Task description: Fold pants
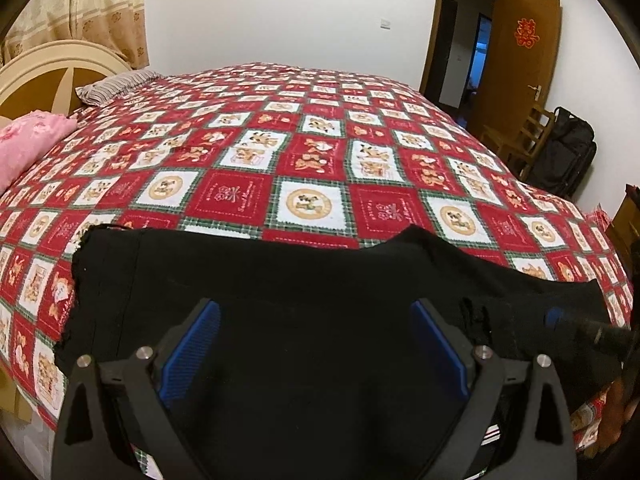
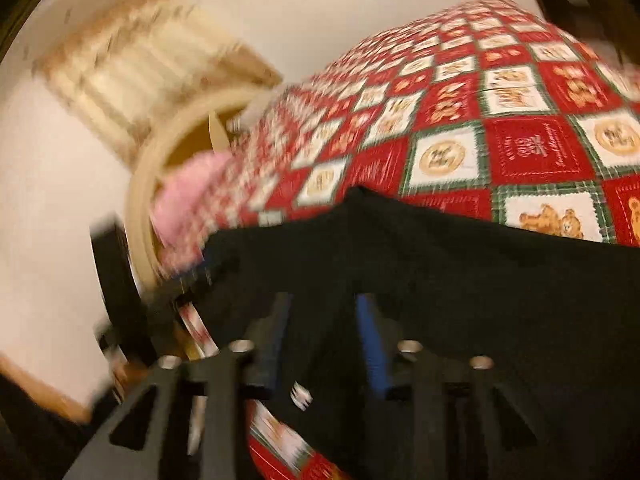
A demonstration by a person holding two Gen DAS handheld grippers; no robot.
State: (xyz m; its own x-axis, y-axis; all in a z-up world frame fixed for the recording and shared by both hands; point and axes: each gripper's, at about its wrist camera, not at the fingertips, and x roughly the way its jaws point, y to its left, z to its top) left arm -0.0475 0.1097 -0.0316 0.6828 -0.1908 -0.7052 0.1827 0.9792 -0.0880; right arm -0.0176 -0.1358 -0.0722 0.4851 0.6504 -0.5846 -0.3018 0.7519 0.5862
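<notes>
The black pants lie along the near edge of the bed on the red patchwork quilt. My left gripper is open, its blue pads spread wide over the black cloth. The other gripper's tip shows at the right, low on the pants. In the blurred right wrist view the pants fill the lower half; my right gripper has its jaws close together with black cloth between them, near the bed's edge.
A pink pillow and a striped pillow lie by the cream headboard at the left. A wooden chair, a black bag and an open door stand at the right.
</notes>
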